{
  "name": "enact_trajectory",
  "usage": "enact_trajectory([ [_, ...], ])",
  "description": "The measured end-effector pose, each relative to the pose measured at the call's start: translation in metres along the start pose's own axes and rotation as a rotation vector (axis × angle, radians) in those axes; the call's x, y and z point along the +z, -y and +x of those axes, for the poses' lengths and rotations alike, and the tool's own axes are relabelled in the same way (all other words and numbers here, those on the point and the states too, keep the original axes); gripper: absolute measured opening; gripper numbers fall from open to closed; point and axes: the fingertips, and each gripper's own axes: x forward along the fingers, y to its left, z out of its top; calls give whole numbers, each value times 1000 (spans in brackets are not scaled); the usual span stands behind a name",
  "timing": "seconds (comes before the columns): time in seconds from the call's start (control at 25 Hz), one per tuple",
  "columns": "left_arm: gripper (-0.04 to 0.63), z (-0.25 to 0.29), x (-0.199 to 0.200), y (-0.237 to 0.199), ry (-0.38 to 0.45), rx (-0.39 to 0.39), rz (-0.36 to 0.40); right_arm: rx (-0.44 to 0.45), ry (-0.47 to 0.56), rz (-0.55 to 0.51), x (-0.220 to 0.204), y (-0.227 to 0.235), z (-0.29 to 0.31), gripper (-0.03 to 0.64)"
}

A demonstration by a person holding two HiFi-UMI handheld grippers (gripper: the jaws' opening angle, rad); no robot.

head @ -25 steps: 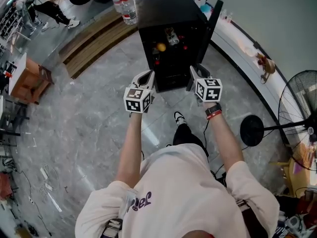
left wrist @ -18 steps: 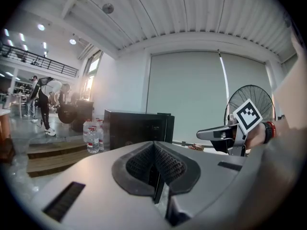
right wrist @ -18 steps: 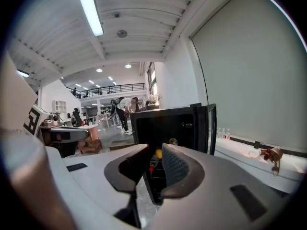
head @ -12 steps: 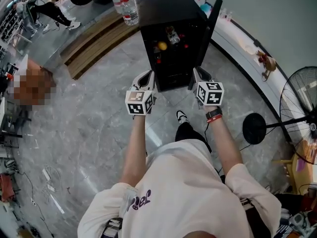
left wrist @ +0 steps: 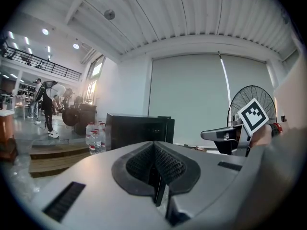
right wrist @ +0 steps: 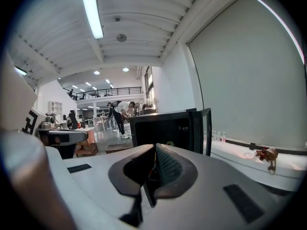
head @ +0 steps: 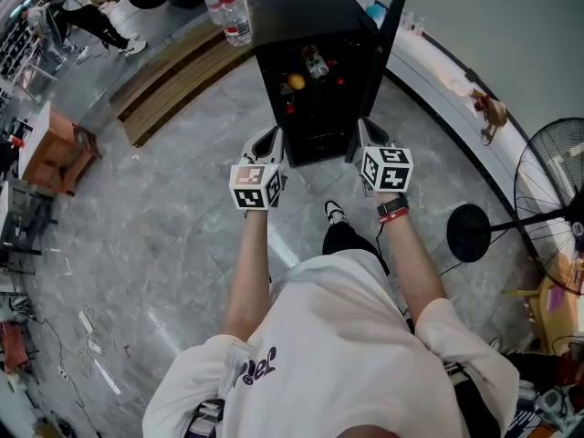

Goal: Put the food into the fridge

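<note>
Black upright fridge (head: pixel 306 26) opens toward left tool (head: pixel 266 140) and right tool (head: pixel 363 130), both pressed together.

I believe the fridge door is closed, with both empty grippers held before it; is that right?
The fridge door stands open, as the head view shows; the left gripper and right gripper are indeed empty before it.

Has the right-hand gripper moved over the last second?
No, hardly: the right gripper still hovers by the fridge's lower right corner, jaws shut on nothing.
</note>
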Motion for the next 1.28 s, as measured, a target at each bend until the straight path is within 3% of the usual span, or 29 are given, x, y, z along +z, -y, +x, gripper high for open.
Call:
enact_trajectory([
  [1.28, 18, -5, 0, -6, 6, 26, -10, 17, 42, 25, 7, 6, -7, 14],
])
